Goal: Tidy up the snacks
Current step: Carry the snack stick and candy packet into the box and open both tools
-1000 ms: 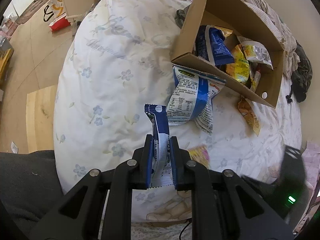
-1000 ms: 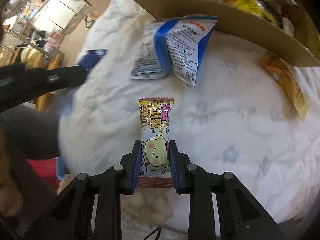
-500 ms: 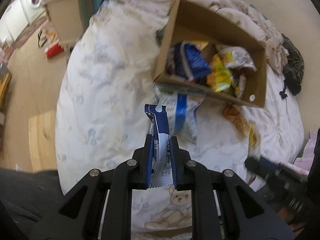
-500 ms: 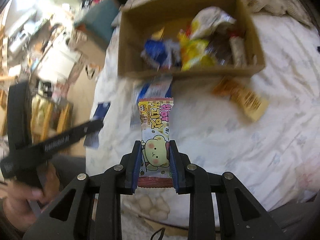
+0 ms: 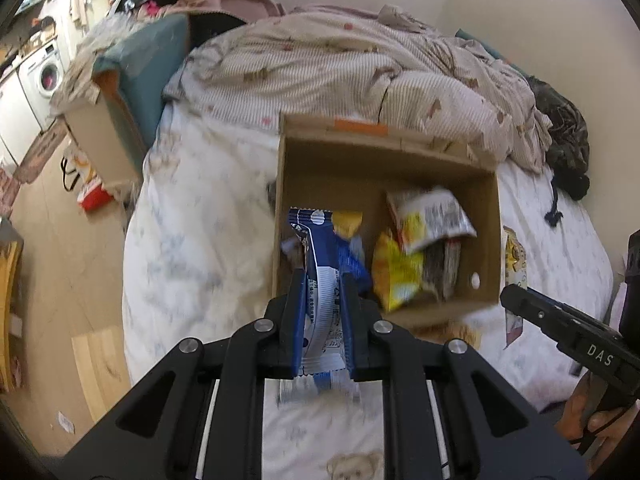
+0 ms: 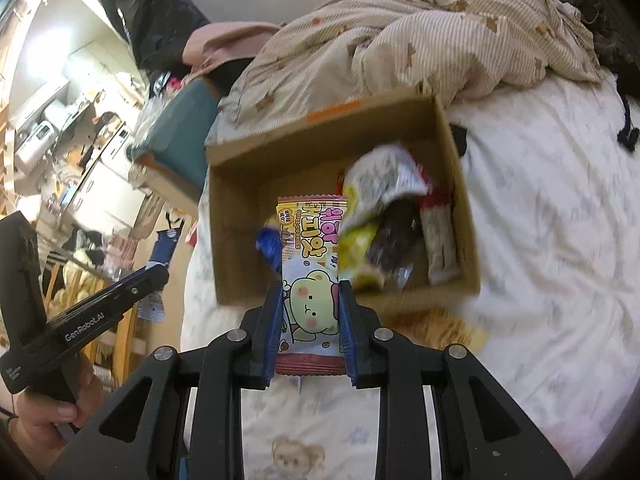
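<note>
Cardboard box [image 5: 486, 216] sits open on the white floral bedsheet [image 5: 192, 264], with a rumpled striped duvet [image 5: 340, 60] bunched just behind it. Inside the box lie a yellow packet [image 5: 394, 276], a silver-and-yellow bag [image 5: 434, 218] and a dark wrapper [image 6: 394, 240], crowding its right side. Left gripper [image 5: 323, 312] pinches a blue-and-white snack bar [image 5: 318, 264] over the box's near left corner; right gripper [image 6: 309, 316] clamps a bear-printed cookie packet [image 6: 312, 264] above its near wall
</note>
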Demonstrator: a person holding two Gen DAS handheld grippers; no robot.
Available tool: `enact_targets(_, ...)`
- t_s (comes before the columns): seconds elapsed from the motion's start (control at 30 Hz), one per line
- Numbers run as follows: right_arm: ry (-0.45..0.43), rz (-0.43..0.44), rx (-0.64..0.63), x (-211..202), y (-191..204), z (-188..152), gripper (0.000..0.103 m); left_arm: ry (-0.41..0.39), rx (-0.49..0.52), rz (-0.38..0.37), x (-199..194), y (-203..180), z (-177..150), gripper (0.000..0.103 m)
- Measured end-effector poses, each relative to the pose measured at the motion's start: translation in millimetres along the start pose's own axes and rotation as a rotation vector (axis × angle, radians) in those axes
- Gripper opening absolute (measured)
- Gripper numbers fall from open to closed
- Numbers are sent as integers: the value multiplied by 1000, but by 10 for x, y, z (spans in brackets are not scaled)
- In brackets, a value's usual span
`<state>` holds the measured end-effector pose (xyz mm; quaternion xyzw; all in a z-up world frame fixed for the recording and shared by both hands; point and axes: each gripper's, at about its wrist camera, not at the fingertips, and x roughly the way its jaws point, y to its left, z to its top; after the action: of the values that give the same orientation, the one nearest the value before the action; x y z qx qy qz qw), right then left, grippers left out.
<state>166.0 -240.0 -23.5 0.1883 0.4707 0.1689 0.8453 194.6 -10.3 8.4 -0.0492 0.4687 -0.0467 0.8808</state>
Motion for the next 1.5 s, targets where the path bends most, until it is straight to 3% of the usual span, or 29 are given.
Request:
enact_targets(0.33,-38,-36,43,246,-292,452,28,-21,35,-20,348,-184,237,13)
enact_targets(0.53,-15,-53,108,400,-483,386,28,-18,59,-14,573,-191,160,13)
enact_targets(1.27,48,-26,100,655,-448,415,29,3,94,5,826,-233,119,16)
enact_targets(1.33,48,-24,106,655,-455,412,29,6,92,10,829,-234,118,20)
enact_targets(1.5,45,-27,109,649,-462,416,31,-5,84,16,803,-230,106,48)
